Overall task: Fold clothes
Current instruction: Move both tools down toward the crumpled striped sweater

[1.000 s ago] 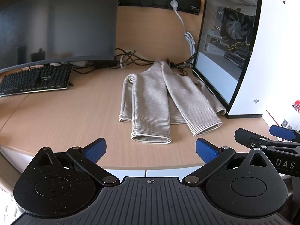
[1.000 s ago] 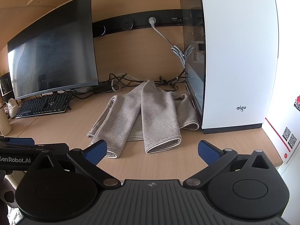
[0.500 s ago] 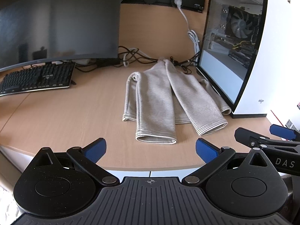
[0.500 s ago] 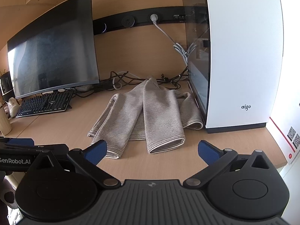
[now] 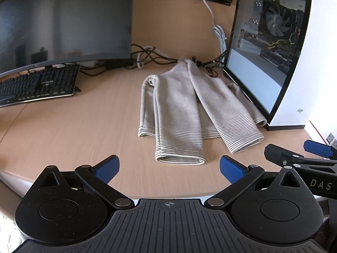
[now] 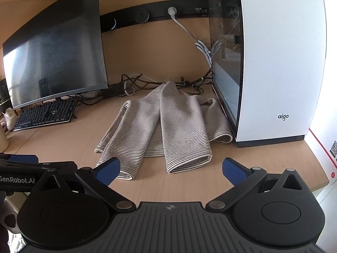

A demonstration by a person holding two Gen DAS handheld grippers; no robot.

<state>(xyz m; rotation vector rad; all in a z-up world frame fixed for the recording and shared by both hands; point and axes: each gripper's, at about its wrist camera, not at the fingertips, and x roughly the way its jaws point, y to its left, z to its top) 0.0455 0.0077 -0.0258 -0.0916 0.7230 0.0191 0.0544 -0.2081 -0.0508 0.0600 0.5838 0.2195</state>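
Left gripper (image 5: 169, 167), lower centre of the left wrist view: jaws spread wide, blue pads (image 5: 107, 166) empty, poised above the near edge of the desk (image 5: 73, 126). Right gripper (image 6: 171, 169), lower centre of the right wrist view: jaws likewise spread, nothing between them; its left pad overlaps, in the picture, the cuff of one sleeve, though contact cannot be judged. Each gripper also appears at the margin of the other's view: the right gripper at the lower right of the left wrist view, the left gripper at the lower left of the right wrist view.

Striped beige sweater (image 5: 189, 107) (image 6: 166, 126), centre of both views: flat on the desk, both sleeves folded forward over the body, cuffs pointing toward the cameras, its right edge just beside the white computer case (image 5: 294, 63) (image 6: 273, 63). Curved monitor (image 5: 63, 21) (image 6: 54, 59) and black keyboard (image 5: 35, 84) (image 6: 45, 113) fill the left side; tangled cables (image 5: 151, 54) (image 6: 137, 82) lie behind the sweater's collar.
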